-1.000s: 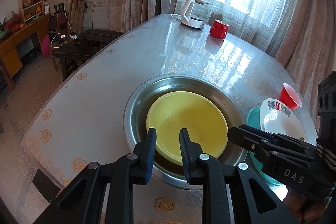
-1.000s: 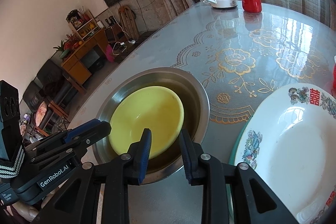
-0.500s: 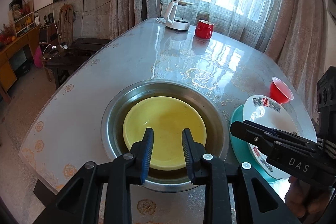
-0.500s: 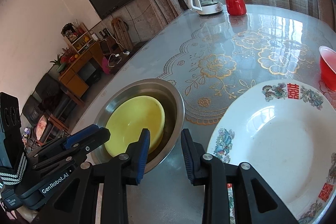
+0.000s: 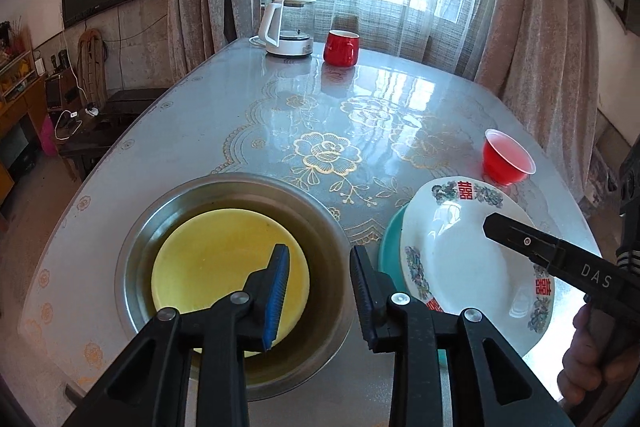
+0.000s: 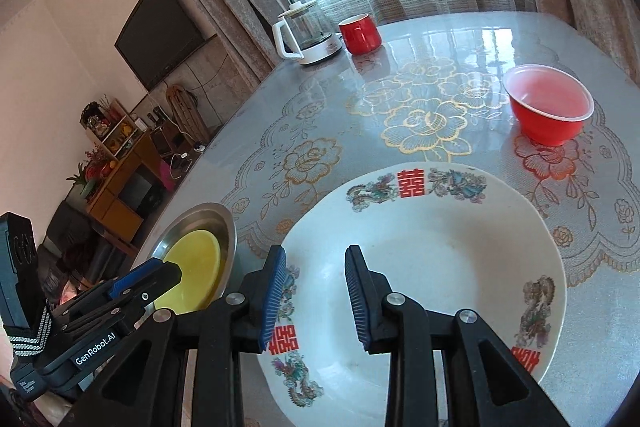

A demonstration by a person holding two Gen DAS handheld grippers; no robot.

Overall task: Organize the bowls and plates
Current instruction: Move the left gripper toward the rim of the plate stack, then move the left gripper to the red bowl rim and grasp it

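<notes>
A yellow plate (image 5: pixel 224 259) lies inside a steel basin (image 5: pixel 320 227) on the table; both show at the left of the right wrist view (image 6: pixel 196 267). A white patterned plate (image 5: pixel 460 247) rests on a teal plate (image 5: pixel 390 243) to the basin's right. My left gripper (image 5: pixel 318 283) is open and empty, above the basin's near right part. My right gripper (image 6: pixel 316 287) is open and empty, above the near left part of the white plate (image 6: pixel 440 267). The right gripper also shows in the left wrist view (image 5: pixel 520 235).
A small red bowl (image 6: pixel 548 107) stands beyond the white plate. A red mug (image 5: pixel 340 47) and a white kettle (image 5: pixel 288 27) stand at the table's far end (image 5: pixel 400 75) by the curtained window. Furniture stands left of the table.
Both grippers swung right: the basin has slid left in both views and the white plate now fills the right wrist view. Both stay open and empty.
</notes>
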